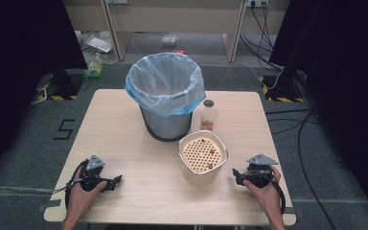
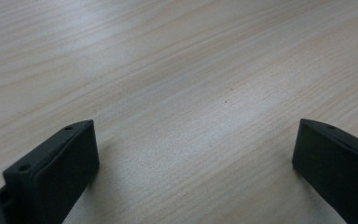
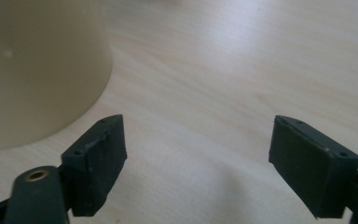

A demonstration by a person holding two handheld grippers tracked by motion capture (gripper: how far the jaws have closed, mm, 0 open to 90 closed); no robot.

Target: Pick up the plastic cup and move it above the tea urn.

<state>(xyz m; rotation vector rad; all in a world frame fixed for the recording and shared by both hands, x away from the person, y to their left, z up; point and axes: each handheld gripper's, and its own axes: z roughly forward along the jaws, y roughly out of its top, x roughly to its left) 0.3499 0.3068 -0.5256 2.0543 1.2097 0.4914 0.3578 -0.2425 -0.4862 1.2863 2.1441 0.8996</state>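
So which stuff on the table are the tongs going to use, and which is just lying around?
For the job:
cream strainer pot
bin with blue bag
small jar
right tongs, open
left tongs, open

Just lying about:
floor clutter
cables

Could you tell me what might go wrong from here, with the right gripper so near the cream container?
1. The right gripper sits open beside the cream container; a careless approach could push or tip it, spilling the brown bits on its perforated insert.
2. The small bottle stands just behind the container, next to the lined bin, and could be knocked over.
3. The left gripper rests open on the bare table, too far off to steady anything.
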